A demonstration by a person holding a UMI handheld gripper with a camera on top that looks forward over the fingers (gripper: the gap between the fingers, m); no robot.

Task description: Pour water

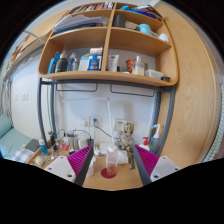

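A clear plastic bottle (111,155) stands upright on the wooden desk (104,184), just ahead of my fingers and in line with the gap between them. A small red disc (108,172) lies on the desk at its foot. A white cup (98,152) stands just to the bottle's left, and another pale container (123,154) to its right. My gripper (111,160) is open and empty. Its magenta pads (80,159) stand wide apart on either side, with clear gaps to the bottle.
Wall shelves (110,50) above the desk hold several bottles and boxes. Cluttered small items (52,146) sit at the desk's left, and a white bottle (154,133) at the right. A wooden side panel (195,100) closes the right side.
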